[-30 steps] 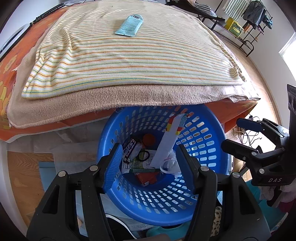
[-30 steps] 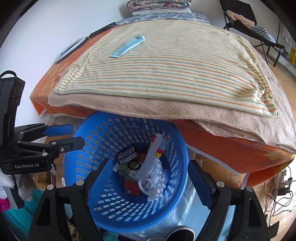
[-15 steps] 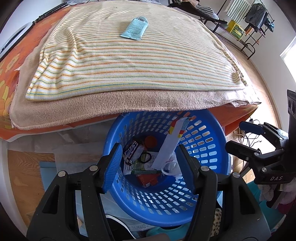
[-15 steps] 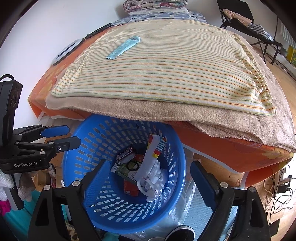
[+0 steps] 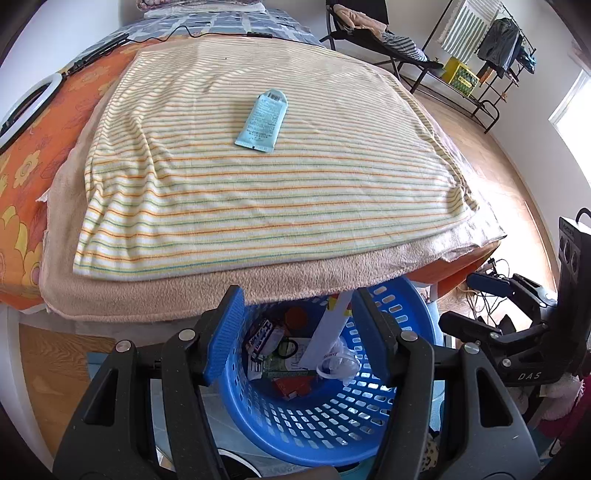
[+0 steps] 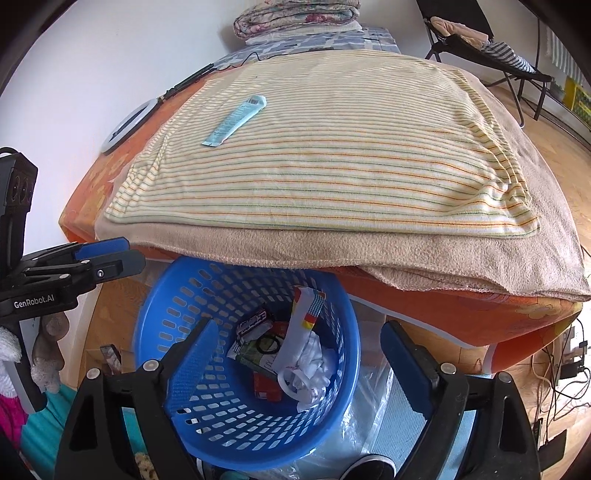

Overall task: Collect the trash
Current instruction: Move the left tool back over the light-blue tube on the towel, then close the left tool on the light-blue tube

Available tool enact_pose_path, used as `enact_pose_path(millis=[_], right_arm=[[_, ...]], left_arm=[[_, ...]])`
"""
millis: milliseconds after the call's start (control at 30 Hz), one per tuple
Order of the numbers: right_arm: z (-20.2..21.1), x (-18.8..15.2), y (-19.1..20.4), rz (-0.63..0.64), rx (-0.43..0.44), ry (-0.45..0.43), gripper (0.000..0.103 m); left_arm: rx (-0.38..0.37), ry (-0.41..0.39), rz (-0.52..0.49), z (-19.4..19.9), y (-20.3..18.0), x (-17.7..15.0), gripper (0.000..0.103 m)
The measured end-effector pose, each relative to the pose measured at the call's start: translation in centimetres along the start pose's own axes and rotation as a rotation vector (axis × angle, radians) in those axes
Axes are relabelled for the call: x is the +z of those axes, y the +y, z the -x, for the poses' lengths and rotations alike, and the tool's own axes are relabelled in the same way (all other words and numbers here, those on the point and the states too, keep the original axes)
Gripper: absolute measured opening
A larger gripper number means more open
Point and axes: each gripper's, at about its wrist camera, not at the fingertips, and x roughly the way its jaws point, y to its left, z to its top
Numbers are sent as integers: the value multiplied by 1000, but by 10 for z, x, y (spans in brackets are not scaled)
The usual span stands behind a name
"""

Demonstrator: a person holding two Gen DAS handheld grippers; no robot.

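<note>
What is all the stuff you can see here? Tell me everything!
Packet: one, light blue, flat on the striped blanket.
Striped blanket: one, cream with orange and green lines, on top of the bed.
Tan blanket: one, under the striped one, hanging over the basket.
Sheet: one, orange with flowers, on the bed.
Basket: one, blue, on the floor beside the bed.
Trash: several pieces, white, red, green, inside the basket.
Chair: one, black, far side of the room.
Left tongs: open, empty, above the basket.
Right tongs: open, empty, above the basket.
</note>
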Motion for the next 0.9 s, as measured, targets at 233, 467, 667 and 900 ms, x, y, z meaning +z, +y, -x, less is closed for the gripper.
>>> enact_pose_path(millis=[233,467,667,900], right_arm=[[12,12,2,22,-18,-50,96],[15,24,-3,8,-11,-74,99],[12,30,-7,-9,-9,-75,102],[6,37,-11,-32,6,-63,102]], left_arm=[[5,-40,-37,1,-2,43,63],[31,-42,-59,-20,3,88,73],[17,-42,-7,-41,19,124,73],[34,-44,-7,-70,22,151,73]])
